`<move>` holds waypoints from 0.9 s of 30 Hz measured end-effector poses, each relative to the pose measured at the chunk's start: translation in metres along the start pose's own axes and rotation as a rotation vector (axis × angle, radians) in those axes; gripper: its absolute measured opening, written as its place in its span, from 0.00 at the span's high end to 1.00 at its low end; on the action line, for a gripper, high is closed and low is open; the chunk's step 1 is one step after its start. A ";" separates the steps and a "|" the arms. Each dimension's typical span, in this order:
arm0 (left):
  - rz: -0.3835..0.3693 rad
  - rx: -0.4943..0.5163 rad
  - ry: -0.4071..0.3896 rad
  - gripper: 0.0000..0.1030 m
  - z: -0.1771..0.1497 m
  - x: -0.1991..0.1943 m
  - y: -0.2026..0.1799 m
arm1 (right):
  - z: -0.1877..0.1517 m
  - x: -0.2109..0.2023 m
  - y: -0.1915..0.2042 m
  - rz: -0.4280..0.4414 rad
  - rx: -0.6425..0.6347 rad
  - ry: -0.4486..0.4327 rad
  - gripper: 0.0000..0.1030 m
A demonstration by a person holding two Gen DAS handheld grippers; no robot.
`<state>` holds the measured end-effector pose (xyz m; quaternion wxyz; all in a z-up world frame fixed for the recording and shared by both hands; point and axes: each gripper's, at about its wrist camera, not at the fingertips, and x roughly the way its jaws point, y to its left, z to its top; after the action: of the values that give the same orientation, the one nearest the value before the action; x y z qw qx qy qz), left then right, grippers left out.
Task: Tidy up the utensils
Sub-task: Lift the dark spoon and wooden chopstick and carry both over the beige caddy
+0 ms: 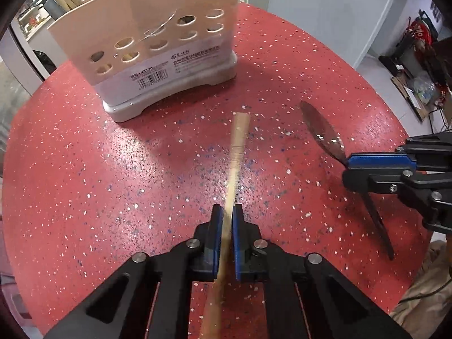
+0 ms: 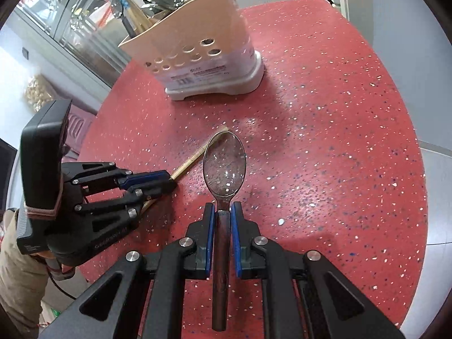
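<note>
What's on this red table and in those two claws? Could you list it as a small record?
table: red speckled top
holder: beige, with holes, standing at the far side
in holder: several utensils poking out the top
left gripper: shut on a wooden stick
right gripper: shut on a metal spoon, bowl pointing toward the holder
loose items on table: none seen

The beige utensil holder carries a white sticker low on its near face, with a barcode, a partly blurred code reading roughly "LX3120", and Chinese characters too small to read. Faint pale lettering on the left gripper's black body is illegible.
</note>
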<state>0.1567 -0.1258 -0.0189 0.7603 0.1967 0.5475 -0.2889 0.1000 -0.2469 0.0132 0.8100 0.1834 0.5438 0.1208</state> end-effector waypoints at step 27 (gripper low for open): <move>0.006 -0.377 -0.407 0.69 -0.030 -0.087 0.038 | -0.004 -0.062 0.006 0.052 -0.074 -0.110 0.88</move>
<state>0.1399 -0.0590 0.0533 0.8787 -0.0091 0.4270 -0.2134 0.0725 -0.2650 0.0660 0.8415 0.1737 0.4886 0.1517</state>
